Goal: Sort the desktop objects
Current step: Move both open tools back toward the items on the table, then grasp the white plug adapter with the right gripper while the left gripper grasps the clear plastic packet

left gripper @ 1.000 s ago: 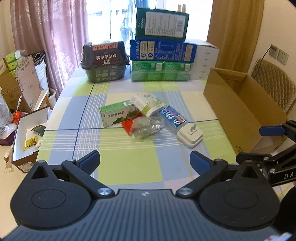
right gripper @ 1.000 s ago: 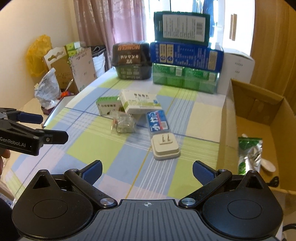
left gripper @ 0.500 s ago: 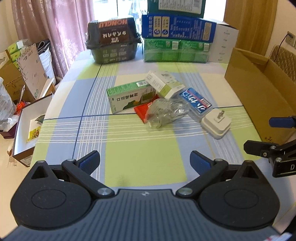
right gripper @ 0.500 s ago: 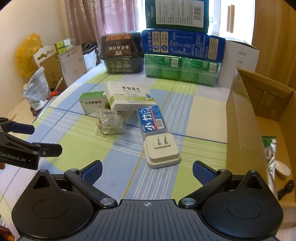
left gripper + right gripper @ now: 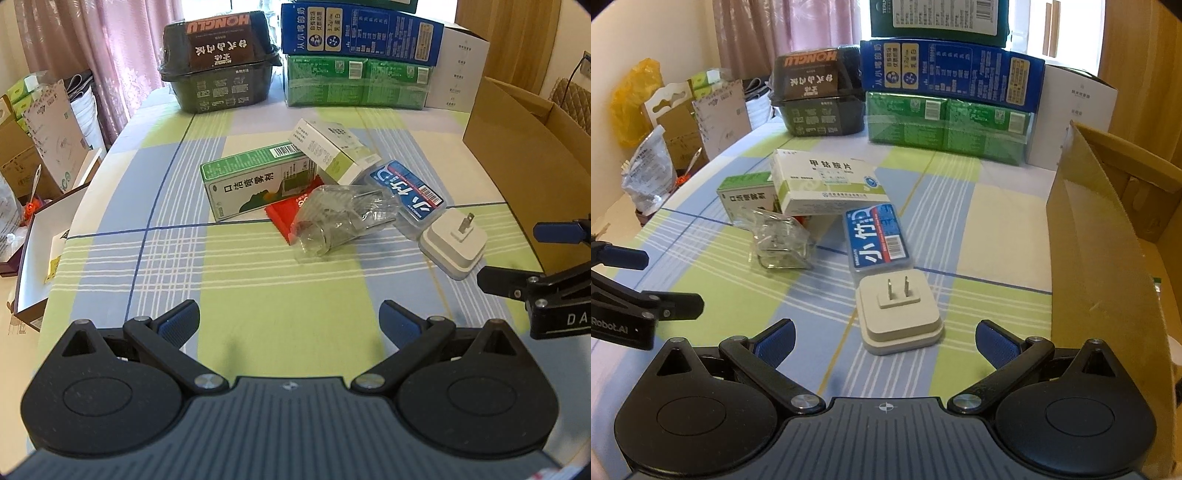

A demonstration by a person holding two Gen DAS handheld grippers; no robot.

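A small heap lies mid-table: a green box, a white medicine box leaning on it, a red packet, a clear plastic bag, a blue toothpick case and a white plug adapter. My left gripper is open, short of the clear bag. My right gripper is open, with the adapter lying just ahead between its fingers. An open cardboard box stands on the right.
At the table's far edge stand a black food container, stacked blue and green cartons and a white box. Clutter and an open box sit on the floor to the left. Checked cloth covers the table.
Both grippers have moved forward and lower toward the heap. The objects appear larger and the adapter now lies close between the right fingers. Jaws stay open.
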